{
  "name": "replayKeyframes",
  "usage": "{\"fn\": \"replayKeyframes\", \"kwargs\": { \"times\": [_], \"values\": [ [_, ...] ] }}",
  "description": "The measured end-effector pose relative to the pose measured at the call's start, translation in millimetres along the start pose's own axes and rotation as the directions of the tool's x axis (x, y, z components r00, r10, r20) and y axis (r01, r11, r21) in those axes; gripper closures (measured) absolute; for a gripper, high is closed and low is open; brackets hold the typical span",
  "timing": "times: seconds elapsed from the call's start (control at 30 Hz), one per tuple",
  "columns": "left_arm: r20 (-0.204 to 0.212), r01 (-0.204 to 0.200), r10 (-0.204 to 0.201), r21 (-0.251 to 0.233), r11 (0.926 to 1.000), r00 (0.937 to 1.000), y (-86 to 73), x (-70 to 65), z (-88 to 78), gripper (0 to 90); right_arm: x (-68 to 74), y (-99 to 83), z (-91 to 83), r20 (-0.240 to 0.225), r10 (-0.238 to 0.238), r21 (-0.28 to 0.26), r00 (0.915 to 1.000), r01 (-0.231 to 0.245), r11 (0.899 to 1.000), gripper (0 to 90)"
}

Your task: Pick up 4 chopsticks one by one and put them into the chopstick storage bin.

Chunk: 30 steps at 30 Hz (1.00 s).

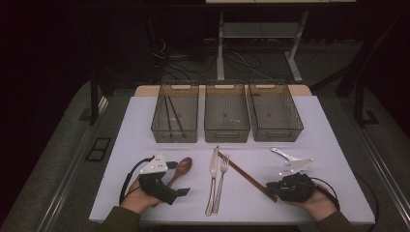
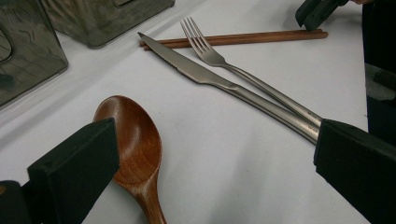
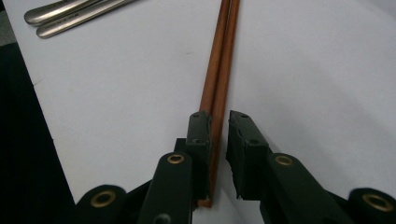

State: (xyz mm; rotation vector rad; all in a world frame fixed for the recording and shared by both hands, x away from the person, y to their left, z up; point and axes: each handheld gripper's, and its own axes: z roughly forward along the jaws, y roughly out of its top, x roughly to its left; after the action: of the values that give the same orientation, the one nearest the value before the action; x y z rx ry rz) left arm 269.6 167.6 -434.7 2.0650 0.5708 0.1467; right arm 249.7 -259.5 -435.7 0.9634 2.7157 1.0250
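Note:
A pair of brown wooden chopsticks (image 1: 244,176) lies slanted on the white table (image 1: 329,145). My right gripper (image 1: 271,187) is shut on their near end. In the right gripper view the chopsticks (image 3: 219,60) run between the pads of that gripper (image 3: 219,119). A wooden spoon (image 1: 181,169), a steel knife (image 1: 213,179) and a fork (image 1: 221,181) lie in the middle. My left gripper (image 1: 178,191) stands open and low by the spoon's handle. In its own view the left gripper (image 2: 215,135) spans from the spoon (image 2: 135,140) to the knife (image 2: 205,74) and holds nothing.
Three smoky clear bins stand in a row at the back: left bin (image 1: 174,139), middle bin (image 1: 226,139), right bin (image 1: 278,137). The left bin holds dark chopsticks (image 1: 171,113). The table's near edge lies just under both hands.

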Motion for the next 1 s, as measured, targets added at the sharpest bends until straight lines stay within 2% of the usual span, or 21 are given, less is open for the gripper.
{"fn": "replayKeyframes", "kwargs": {
  "times": [0.2,0.47,0.67,0.83,0.9,1.0],
  "values": [
    [0.0,0.0,0.0,-0.001,1.0,1.0,0.1,-0.1,-0.1,0.0,-0.9,-0.5,1.1,-0.004,0.0,0.008,1.0,0.0,1.0,79.0],
    [-0.001,0.002,-0.002,-0.004,1.0,1.0,0.1,-0.2,0.0,0.0,-5.1,-2.2,2.7,0.024,0.001,0.033,0.9997,-0.001,0.999,82.2],
    [-0.002,0.006,-0.006,-0.008,1.0,1.0,0.1,-0.5,0.2,0.0,-12.3,-3.6,0.3,0.058,0.01,0.026,0.9983,-0.012,1.0,82.8],
    [-0.001,0.006,-0.006,-0.008,1.0,1.0,0.2,-0.6,0.3,0.0,-15.8,-4.6,-0.6,0.057,0.011,0.022,0.9983,-0.013,1.0,82.2],
    [-0.002,0.006,-0.006,-0.007,1.0,1.0,0.1,-0.5,0.3,0.0,-15.9,-3.4,-1.1,0.046,0.016,0.011,0.9988,-0.017,1.0,78.0],
    [-0.002,0.007,-0.007,-0.009,0.9999,1.0,0.2,-0.5,0.4,0.0,-15.9,1.8,-1.3,0.04,0.021,-0.016,0.999,-0.02,1.0,76.6]
  ]
}}
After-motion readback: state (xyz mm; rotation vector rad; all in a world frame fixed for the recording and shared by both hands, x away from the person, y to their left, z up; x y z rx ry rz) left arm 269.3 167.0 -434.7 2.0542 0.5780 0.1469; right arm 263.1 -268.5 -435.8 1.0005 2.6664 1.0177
